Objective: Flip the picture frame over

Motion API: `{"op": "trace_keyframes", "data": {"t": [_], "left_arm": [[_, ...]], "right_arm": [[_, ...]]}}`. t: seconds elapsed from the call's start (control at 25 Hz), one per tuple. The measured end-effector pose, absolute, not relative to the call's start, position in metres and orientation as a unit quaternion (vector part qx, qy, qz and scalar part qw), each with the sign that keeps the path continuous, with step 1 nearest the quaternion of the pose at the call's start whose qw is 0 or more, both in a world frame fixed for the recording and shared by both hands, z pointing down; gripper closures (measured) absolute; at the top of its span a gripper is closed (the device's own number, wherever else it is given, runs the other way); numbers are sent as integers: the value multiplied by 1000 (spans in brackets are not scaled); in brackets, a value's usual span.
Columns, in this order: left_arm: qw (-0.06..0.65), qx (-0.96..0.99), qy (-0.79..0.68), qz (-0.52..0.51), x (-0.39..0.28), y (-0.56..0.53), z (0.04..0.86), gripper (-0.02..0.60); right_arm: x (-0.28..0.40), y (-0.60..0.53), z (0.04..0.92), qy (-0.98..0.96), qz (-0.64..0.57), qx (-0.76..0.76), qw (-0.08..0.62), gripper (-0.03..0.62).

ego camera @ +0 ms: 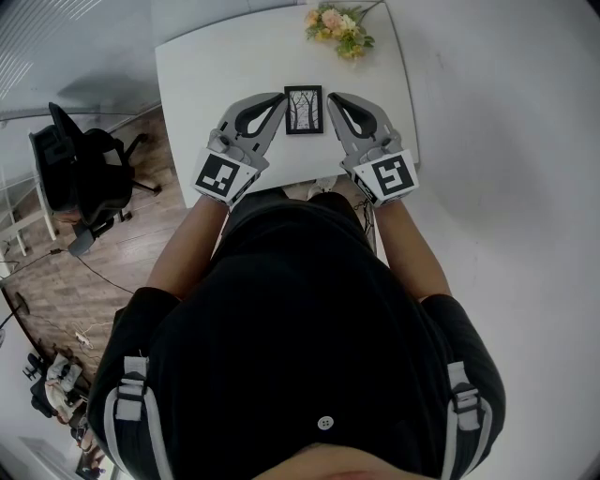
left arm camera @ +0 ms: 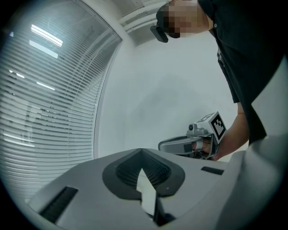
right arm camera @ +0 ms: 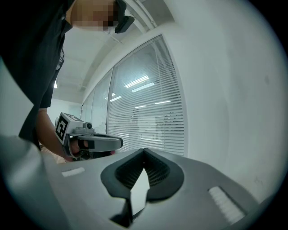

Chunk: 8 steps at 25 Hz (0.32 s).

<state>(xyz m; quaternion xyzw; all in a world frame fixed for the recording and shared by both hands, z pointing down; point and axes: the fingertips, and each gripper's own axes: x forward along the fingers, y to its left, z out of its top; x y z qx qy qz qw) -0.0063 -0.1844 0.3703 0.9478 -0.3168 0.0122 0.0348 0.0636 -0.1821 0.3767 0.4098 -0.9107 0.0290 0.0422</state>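
Observation:
A small black picture frame (ego camera: 304, 110) lies flat on the white table (ego camera: 216, 66), picture side up, showing bare trees. My left gripper (ego camera: 281, 97) rests just left of the frame with its tips together. My right gripper (ego camera: 331, 97) rests just right of it, also with its tips together. Neither touches the frame, and nothing is held. In the left gripper view the jaws (left arm camera: 142, 152) meet at their tips and the right gripper (left arm camera: 189, 143) shows beyond them. In the right gripper view the jaws (right arm camera: 144, 151) are closed, with the left gripper (right arm camera: 92, 142) beyond. The frame is in neither gripper view.
A bunch of pale flowers (ego camera: 339, 28) lies at the table's far edge, beyond the frame. A black office chair (ego camera: 80, 178) stands on the wooden floor to the left. Window blinds (right arm camera: 148, 117) fill the background of both gripper views.

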Motion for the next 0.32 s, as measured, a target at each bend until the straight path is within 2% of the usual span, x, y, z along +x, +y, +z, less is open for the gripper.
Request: {"op": "trace_keyframes", "data": {"t": [0.16,0.32], "left_arm": [[36,947,-319,31,-8,-185,372,577],[33,948,-317,1,-7,-183,367,577]], "right_arm": [[63,-181,377,-911,28,409,43,583],[63,-180,377,-911,30,409,45,583]]}}
